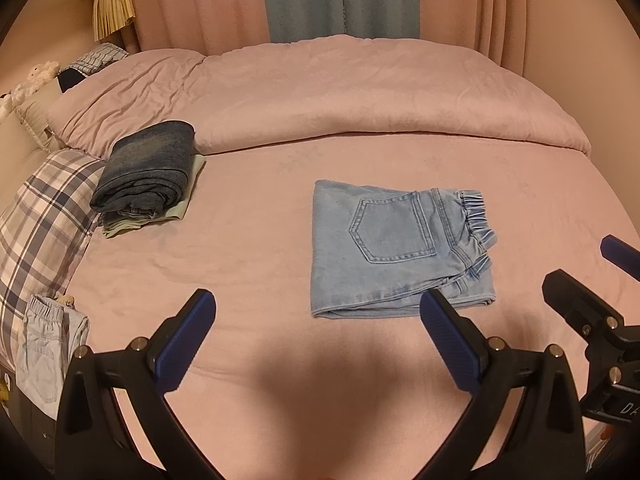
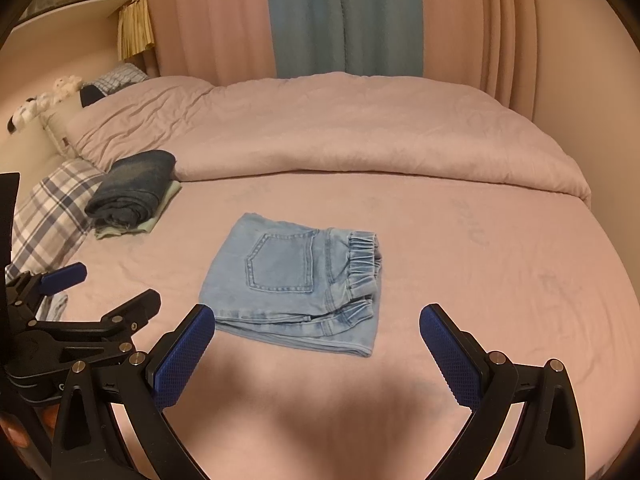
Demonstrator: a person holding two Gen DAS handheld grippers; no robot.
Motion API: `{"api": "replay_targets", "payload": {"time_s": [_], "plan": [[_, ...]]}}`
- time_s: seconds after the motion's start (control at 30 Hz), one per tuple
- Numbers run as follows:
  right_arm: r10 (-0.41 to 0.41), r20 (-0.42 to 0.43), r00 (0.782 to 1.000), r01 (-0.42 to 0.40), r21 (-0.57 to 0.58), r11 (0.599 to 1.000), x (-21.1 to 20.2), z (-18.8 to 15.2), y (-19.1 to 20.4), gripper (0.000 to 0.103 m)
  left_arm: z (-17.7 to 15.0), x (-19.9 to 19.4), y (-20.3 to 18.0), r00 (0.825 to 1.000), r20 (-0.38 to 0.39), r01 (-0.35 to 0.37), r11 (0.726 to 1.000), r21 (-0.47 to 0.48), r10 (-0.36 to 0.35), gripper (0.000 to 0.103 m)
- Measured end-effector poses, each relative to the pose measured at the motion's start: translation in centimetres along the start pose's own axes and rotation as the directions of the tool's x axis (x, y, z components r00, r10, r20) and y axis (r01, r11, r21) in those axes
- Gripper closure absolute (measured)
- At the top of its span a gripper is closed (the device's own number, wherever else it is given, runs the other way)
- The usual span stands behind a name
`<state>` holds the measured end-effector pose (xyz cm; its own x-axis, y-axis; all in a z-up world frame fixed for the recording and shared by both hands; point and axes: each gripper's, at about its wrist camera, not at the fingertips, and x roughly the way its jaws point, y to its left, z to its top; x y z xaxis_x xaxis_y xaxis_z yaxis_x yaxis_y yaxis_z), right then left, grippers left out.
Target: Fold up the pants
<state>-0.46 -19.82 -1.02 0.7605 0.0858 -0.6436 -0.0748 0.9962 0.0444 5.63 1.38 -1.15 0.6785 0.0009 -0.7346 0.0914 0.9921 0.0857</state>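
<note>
**Light jeans looking pretty much folded, both grippers hanging back empty**

So the bed (image 1: 248, 264) is carrying everything here, pink sheet with a rolled-back duvet (image 1: 360, 92) running along the far edge. Working down in size from there.

The light blue pants (image 1: 400, 248) are lying around the middle of the bed, a bit toward the near edge, already in a compact rectangle. Back pocket is facing up, the elastic waistband is bunching out on the right side, and a layered fold edge is showing along the near side. To me that's reading as done, or one tidy-up away from it. The near-right corner looks a little uneven, so maybe a quick straightening is left.

Over toward the far-left corner, a dark folded pair of jeans (image 1: 148, 168) is sitting on top of something pale green (image 1: 176, 210), right beside a plaid pillow (image 1: 44, 216). I'm guessing that's the finished stack, and the light pair may be heading there next.

Another pale garment (image 1: 44, 352) is hanging at the near-left edge, so probably more folding is waiting.

The left gripper (image 1: 318, 312) is hovering near the front edge with its jaws spread wide, gripping nothing. The right gripper (image 2: 318, 326) is doing the same, wide apart and empty, just short of the pants.
</note>
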Motion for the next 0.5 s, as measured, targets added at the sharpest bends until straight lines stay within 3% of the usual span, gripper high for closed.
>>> {"api": "replay_targets", "payload": {"time_s": [0.5], "plan": [[0.001,-0.003,1.0,-0.001,-0.001,1.0,0.31,0.14,-0.23,0.001,0.02,0.17,-0.36,1.0,-0.004,0.008,1.0,0.005,-0.008,0.001]]}}
